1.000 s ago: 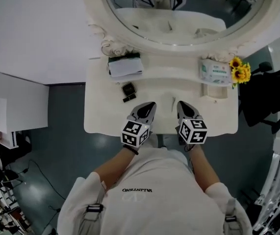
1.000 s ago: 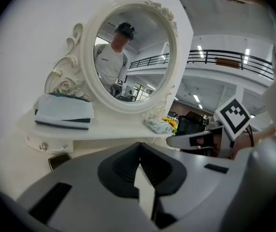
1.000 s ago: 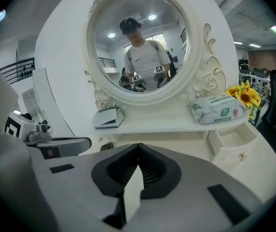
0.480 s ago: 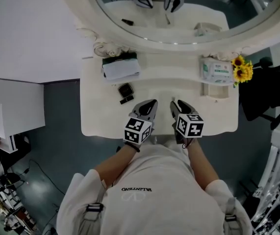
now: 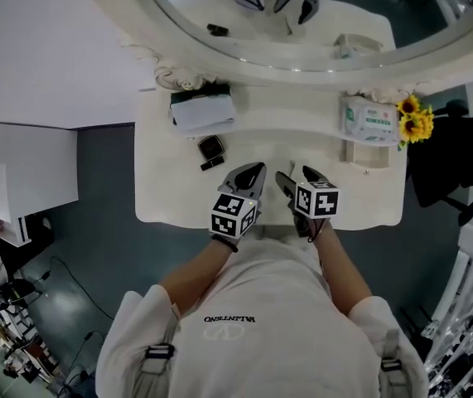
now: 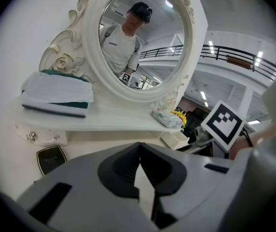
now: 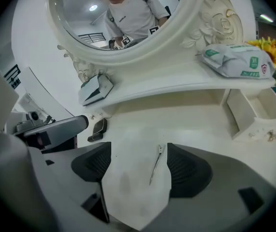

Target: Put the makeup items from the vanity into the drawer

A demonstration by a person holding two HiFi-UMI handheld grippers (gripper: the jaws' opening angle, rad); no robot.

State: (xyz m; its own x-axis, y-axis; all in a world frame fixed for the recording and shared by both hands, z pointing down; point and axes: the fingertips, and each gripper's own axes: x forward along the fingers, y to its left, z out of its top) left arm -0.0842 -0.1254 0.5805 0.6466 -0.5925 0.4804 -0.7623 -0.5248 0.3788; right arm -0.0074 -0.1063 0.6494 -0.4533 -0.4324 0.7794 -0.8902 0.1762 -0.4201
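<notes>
White vanity top (image 7: 196, 115), lower middle of right gripper view: thin metal clip (image 7: 155, 164) (maybe tweezers, too tiny) lies flat between right gripper (image 7: 138, 158) jaws, just been opening, now wide, not touching. Light, stiff, slippery, so pinch mid-shaft. Left gripper (image 6: 138, 151) closed, empty.

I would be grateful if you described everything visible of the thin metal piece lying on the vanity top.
The thin metal piece is a slim, silvery sliver, perhaps a hair clip or tweezers, its wider end toward the mirror. It lies flat, slightly aslant, on the cream vanity top. The right tool, whose jaws have just been opening, stands open around it; it sits nearer the jaw on the right and touches neither.
</notes>
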